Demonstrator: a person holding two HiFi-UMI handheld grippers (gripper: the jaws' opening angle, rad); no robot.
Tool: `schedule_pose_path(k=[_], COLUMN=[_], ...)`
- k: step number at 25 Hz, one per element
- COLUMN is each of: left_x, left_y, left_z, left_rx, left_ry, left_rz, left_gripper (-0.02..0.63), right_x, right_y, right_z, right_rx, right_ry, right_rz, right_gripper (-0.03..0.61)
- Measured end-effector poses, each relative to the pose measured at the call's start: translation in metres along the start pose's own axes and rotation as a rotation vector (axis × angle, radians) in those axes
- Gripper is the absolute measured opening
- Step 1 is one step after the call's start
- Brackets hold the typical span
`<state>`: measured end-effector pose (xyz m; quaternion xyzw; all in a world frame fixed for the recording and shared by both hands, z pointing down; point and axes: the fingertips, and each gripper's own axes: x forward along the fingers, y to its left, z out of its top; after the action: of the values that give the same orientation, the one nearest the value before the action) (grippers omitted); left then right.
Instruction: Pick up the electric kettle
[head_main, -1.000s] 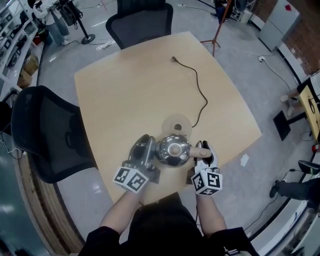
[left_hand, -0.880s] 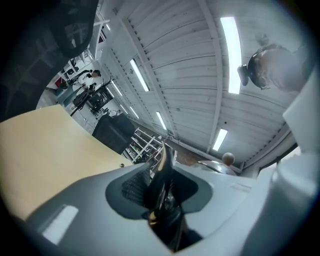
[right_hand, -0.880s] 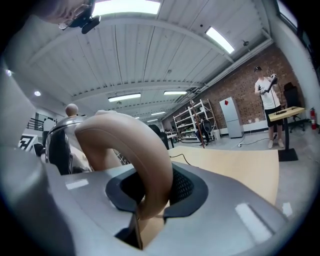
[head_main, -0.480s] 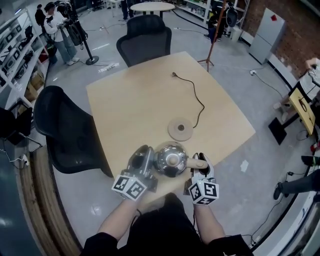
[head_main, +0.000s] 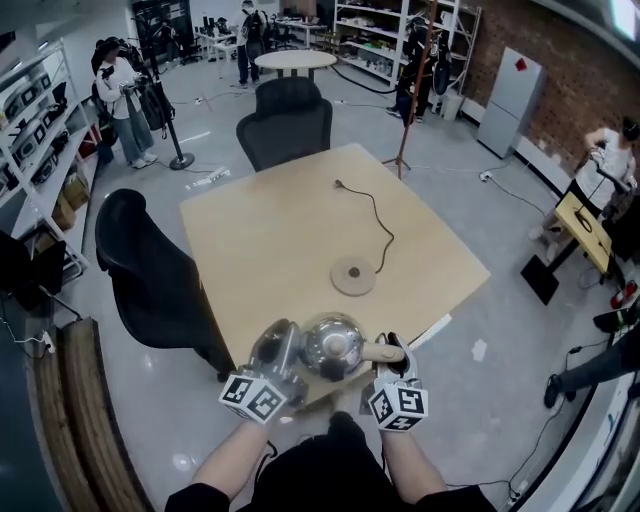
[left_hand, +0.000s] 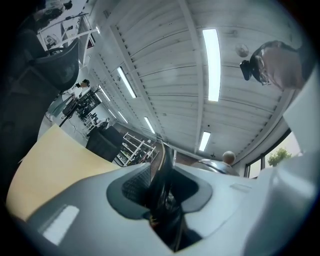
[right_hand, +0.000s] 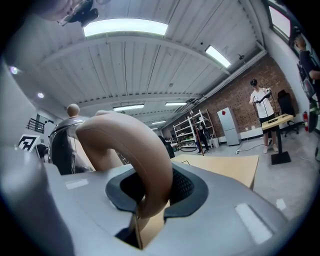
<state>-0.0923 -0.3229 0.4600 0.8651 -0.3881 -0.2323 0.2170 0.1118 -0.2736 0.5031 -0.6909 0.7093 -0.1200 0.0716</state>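
Observation:
The steel electric kettle (head_main: 330, 344) hangs in the air over the near edge of the wooden table (head_main: 270, 240), apart from its round base (head_main: 352, 275). My right gripper (head_main: 398, 354) is shut on the kettle's beige handle (right_hand: 134, 145), which arches up between the jaws. My left gripper (head_main: 288, 347) is at the kettle's opposite side, shut on a thin dark edge of the kettle (left_hand: 162, 190); the lid knob (left_hand: 228, 157) shows just past it. The base's black cord (head_main: 376, 215) trails toward the far side of the table.
A black office chair (head_main: 155, 280) stands at the table's left and another (head_main: 287, 122) at its far side. A floor stand (head_main: 403, 110) and shelving lie beyond, with people standing at the back left (head_main: 125, 90) and far right (head_main: 600, 150).
Both grippers and the kettle have come back toward me and risen, further from the base. The head view has tilted up, showing more of the room.

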Motion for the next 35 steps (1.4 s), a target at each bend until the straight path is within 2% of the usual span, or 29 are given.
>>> schedule_pose_path(k=[12,19,25,35], left_x=[-0.012,-0.008,-0.01,-0.004], left_y=[-0.026,-0.046,-0.049,-0.049], left_z=[0.011,0.013,0.006,0.019], left_rx=[0.027,0.034,0.033,0.06], left_ry=[-0.033,-0.068,-0.067,-0.091], left_rz=[-0.021,0.0,0.015,0.023], left_gripper=[0.092,0.091,0.091,0.091], right_x=[-0.021,-0.023,-0.023,-0.013], right_y=[0.004,-0.008,-0.014,-0.008], right_z=[0.02,0.036,0.035,0.04], right_rx=[-0.002,-0.008,-0.004,0.0], right_ry=[-0.028,-0.048,-0.039,-0.049], right_rz=[0.02,0.04,0.051,0.074], right_gripper=[0.077,0.077,0.077,0.075])
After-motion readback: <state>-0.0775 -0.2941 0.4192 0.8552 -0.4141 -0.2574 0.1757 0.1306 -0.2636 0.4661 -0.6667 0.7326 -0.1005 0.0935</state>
